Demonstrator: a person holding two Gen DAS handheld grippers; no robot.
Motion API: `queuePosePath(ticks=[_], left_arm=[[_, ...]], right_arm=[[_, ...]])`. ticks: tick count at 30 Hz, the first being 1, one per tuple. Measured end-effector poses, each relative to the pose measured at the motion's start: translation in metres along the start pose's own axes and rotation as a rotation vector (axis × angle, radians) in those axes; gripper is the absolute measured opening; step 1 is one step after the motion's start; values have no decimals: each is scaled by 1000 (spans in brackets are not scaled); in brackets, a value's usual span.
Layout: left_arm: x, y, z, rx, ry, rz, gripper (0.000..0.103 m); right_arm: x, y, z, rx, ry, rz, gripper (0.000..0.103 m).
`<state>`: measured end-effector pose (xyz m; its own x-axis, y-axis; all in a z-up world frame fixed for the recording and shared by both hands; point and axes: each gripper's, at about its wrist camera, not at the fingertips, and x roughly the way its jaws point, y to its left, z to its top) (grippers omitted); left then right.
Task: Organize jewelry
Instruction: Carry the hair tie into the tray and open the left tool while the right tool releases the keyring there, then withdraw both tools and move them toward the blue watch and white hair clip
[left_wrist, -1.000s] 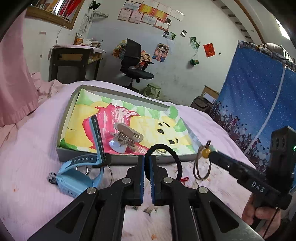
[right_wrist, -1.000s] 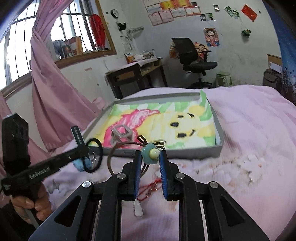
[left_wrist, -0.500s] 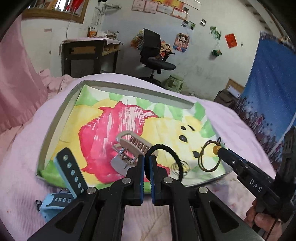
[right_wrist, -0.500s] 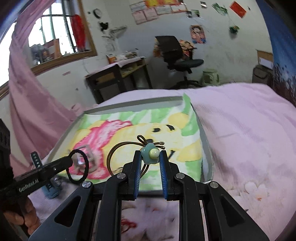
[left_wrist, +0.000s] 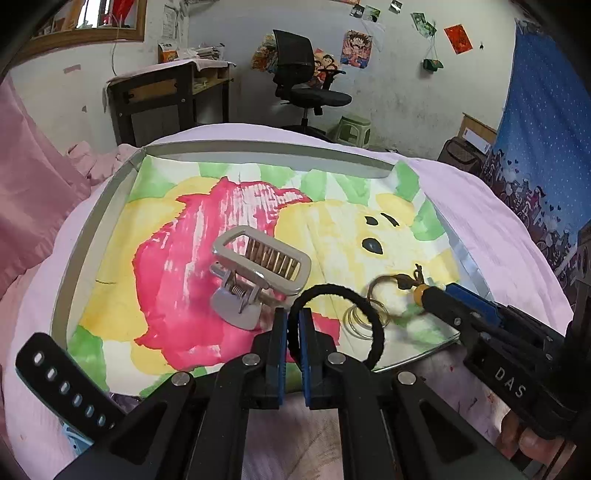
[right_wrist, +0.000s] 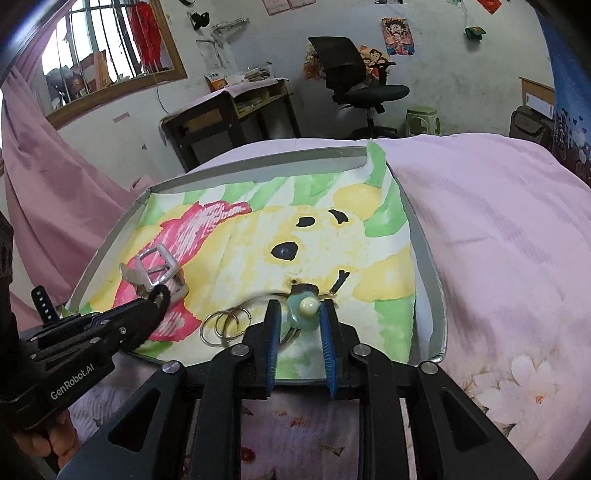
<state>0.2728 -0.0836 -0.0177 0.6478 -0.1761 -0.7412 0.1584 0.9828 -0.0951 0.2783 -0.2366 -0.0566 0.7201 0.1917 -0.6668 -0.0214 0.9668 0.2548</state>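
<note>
Left hand-held gripper (left_wrist: 291, 328) pinching black hair tie (left_wrist: 340, 321), right (right_wrist: 297, 325) pinching flower-bead bracelet (right_wrist: 303, 308) — over tray (left_wrist: 92, 221) with claw clip (left_wrist: 258, 273), rings (left_wrist: 364, 319)

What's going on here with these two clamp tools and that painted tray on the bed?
A person is sorting accessories into the tray. The left gripper is shut on a black hair tie; the right gripper is shut on a green flower hair tie. Both hang over the tray's near edge, where a silver hair claw and hoop rings already lie.
</note>
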Motion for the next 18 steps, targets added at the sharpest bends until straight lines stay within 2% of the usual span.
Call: queuePosePath(ticks=[2,7,9,10,11,14,18], left_arm=[[-3,2,-1,-14,-9,-15,8],[-20,6,-6,-21,-54,-42,11],[-30,6,-9,-20,-79,-53,20],[-35,7,-10,-22,-91,-56,23],[-40,7,-12,-24,-107,-58,33],[-58,11,-16,-44,-161,-80,51],[-77,14,-22,-54,-210,-64,60]], right_arm=[[-3,-1,0,-6,-4,-2,37],[-19,-2,-2,-18,-43,-4,38],[-30,0,-3,-26,-76,-10,47],[-34,0,-3,-31,-90,-12,49],[-40,1,-4,-37,-106,-13,51],[-57,4,-7,-54,-152,-20,59],[-82,6,-13,-54,-220,-33,74]])
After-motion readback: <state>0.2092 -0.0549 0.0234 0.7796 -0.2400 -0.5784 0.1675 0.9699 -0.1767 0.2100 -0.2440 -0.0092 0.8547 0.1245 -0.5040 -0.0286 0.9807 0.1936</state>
